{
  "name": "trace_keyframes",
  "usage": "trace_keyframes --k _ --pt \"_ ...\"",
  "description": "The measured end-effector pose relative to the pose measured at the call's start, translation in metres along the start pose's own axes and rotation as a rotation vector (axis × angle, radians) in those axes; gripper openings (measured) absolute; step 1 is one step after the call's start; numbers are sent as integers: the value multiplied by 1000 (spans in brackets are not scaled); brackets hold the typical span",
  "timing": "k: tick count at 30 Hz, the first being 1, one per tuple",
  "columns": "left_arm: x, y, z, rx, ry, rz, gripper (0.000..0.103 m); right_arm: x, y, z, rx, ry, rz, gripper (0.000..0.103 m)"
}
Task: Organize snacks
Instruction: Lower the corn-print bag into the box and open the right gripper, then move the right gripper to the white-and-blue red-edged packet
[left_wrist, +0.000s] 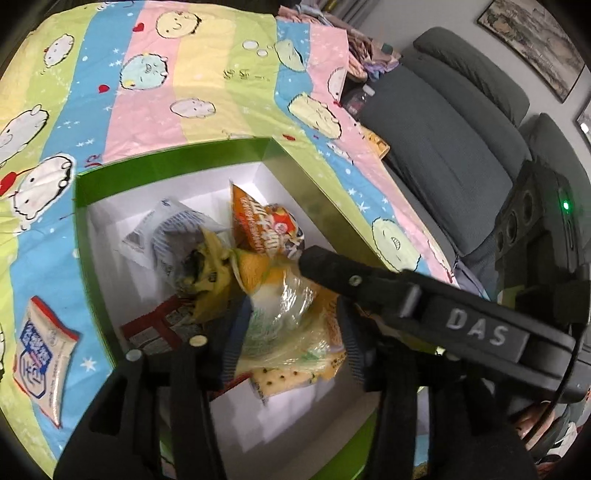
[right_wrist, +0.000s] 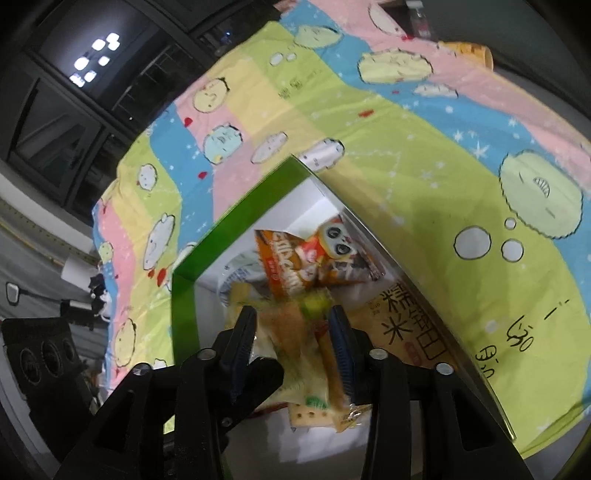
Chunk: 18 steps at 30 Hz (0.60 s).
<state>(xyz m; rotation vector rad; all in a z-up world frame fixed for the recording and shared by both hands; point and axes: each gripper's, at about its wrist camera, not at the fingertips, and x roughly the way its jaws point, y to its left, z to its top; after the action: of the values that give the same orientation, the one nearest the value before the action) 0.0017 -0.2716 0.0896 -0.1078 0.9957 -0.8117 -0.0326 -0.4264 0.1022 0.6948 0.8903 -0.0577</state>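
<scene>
A green box with a white inside (left_wrist: 83, 206) (right_wrist: 184, 295) lies on the cartoon bedsheet and holds several snack packets. An orange panda packet (left_wrist: 266, 225) (right_wrist: 314, 258) lies near its far corner, and a grey-white packet (left_wrist: 173, 236) beside it. My left gripper (left_wrist: 288, 332) is over the box with a clear yellow-orange cracker packet (left_wrist: 291, 317) between its fingers. My right gripper (right_wrist: 291, 347) holds the same packet (right_wrist: 295, 354) between its blue pads. The right gripper's finger (left_wrist: 332, 266) crosses the left wrist view.
A white-and-blue packet (left_wrist: 44, 354) lies on the sheet (left_wrist: 221, 92) left of the box. A grey sofa (left_wrist: 443, 147) stands to the right of the bed. Dark windows (right_wrist: 74, 110) are beyond the bed's far side.
</scene>
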Motion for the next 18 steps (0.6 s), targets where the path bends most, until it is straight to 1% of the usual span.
trace_keyframes --k 1,2,6,9,11,12,14,18 --pt "-3 1 0 -5 -4 4 49 -4 3 -1 -8 -13 1 53" --pt "-8 2 -1 -9 -8 7 51 -7 6 -1 -17 -25 -2 56" --pt "-30 6 -5 -4 -39 13 58 -18 22 -4 -61 -72 -31 58" --pt "-54 12 -8 -8 -84 22 63 -26 34 -7 -91 -108 -43 65" --pt "-72 19 -11 -27 -120 23 72 -32 45 -10 -122 -132 -46 70" --pt "-81 24 -13 -37 -140 25 74 -34 49 -11 -131 -139 -47 73" --pt "-103 35 -19 -55 -178 49 82 -38 61 -15 -158 -161 -49 77" --pt "-137 61 -34 -75 -234 132 84 -39 81 -23 -208 -175 -44 80"
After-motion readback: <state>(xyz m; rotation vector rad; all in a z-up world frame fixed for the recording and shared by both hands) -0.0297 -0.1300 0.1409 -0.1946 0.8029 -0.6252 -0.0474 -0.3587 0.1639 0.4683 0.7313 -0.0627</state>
